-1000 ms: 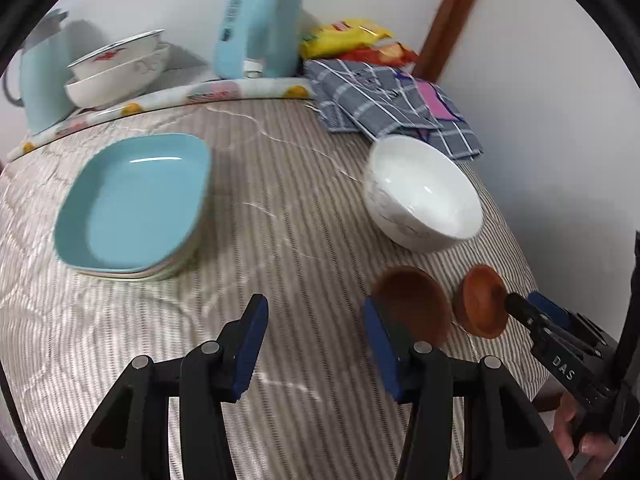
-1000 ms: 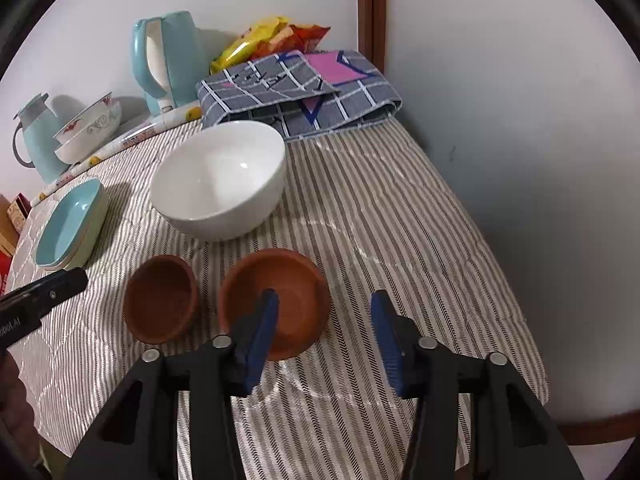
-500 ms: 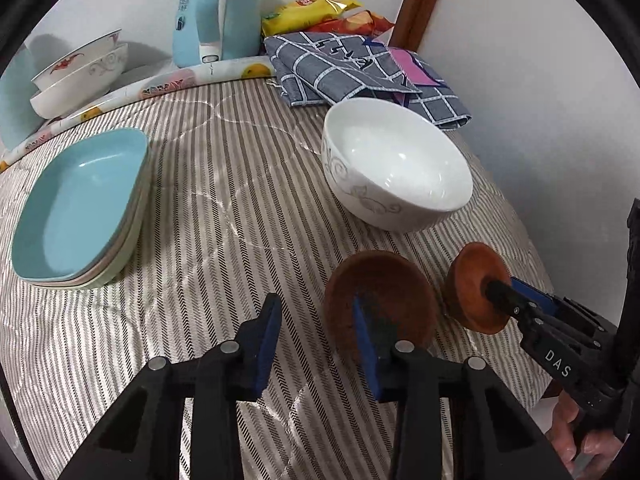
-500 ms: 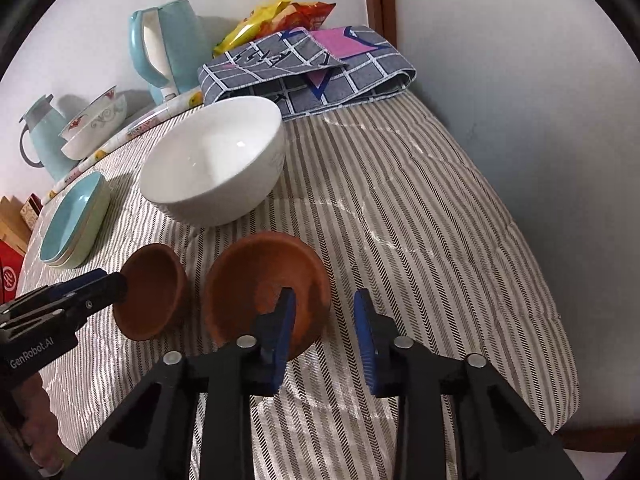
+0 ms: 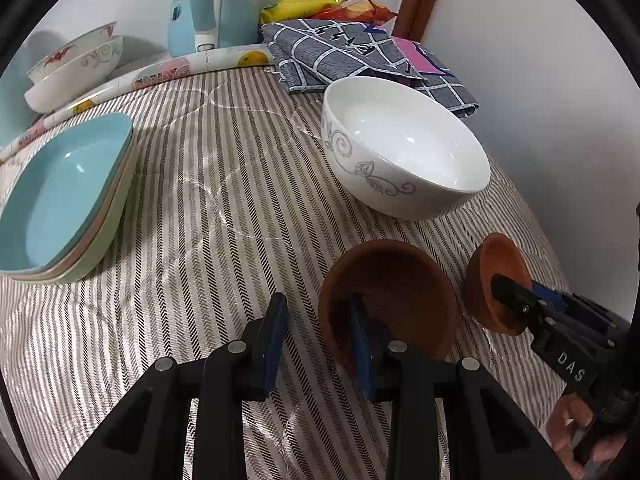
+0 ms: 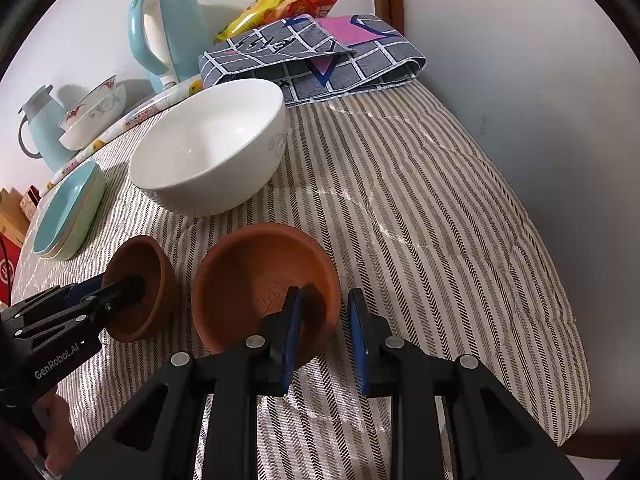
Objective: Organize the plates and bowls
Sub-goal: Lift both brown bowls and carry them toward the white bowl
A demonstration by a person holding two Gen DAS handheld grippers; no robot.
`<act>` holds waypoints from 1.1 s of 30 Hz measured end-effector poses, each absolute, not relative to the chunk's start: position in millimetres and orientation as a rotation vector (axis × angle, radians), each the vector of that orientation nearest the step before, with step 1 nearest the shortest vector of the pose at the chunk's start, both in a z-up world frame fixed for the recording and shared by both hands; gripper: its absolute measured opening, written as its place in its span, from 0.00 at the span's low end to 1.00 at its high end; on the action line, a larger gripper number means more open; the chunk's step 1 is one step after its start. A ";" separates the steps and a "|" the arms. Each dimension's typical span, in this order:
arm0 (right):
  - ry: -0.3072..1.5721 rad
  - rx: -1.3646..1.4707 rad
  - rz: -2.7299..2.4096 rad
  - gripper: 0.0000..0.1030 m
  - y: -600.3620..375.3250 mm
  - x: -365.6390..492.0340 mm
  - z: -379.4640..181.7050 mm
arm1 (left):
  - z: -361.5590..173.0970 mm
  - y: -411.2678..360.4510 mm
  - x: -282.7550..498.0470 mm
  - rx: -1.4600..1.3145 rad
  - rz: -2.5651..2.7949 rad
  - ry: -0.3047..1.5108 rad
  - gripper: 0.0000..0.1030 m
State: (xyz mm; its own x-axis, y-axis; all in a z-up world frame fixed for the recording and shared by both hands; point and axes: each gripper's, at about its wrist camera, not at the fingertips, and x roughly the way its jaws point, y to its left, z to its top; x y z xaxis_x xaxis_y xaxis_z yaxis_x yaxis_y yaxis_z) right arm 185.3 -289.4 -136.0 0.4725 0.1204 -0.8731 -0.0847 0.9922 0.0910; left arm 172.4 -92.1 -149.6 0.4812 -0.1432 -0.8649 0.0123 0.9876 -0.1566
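two small brown clay bowls sit side by side near the front edge of the striped cloth (image 6: 420,208), just in front of the white bowl (image 6: 208,152). the left gripper (image 5: 316,344) has been closing, and its jaws straddle the near rim of the left clay bowl (image 5: 400,280); the right gripper (image 6: 324,332) likewise straddles the wall of the right clay bowl (image 6: 256,272). whether either is pinching yet, i cannot tell. unglazed clay looks stiff, light and chippable; the rim is a sensible hold.
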 end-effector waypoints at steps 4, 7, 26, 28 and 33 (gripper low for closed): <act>1.063 0.037 0.132 0.23 -290.4 184.4 -136.3 | -150.4 -91.2 175.6 -0.127 -0.121 1.076 0.29; 1.069 0.051 0.138 0.23 -293.0 185.6 -136.9 | -151.0 -91.0 176.3 -0.132 -0.119 1.079 0.29; 1.027 -0.031 0.130 0.07 -269.8 179.4 -119.6 | -136.2 -79.9 165.9 -0.204 -0.204 1.059 0.08; 1.023 -0.040 0.126 0.07 -266.4 178.2 -117.5 | -133.9 -74.8 163.8 -0.204 -0.203 1.056 0.08; 1.035 -0.024 0.121 0.07 -261.1 177.1 -112.9 | -126.2 -58.9 160.3 -0.232 -0.197 1.034 0.08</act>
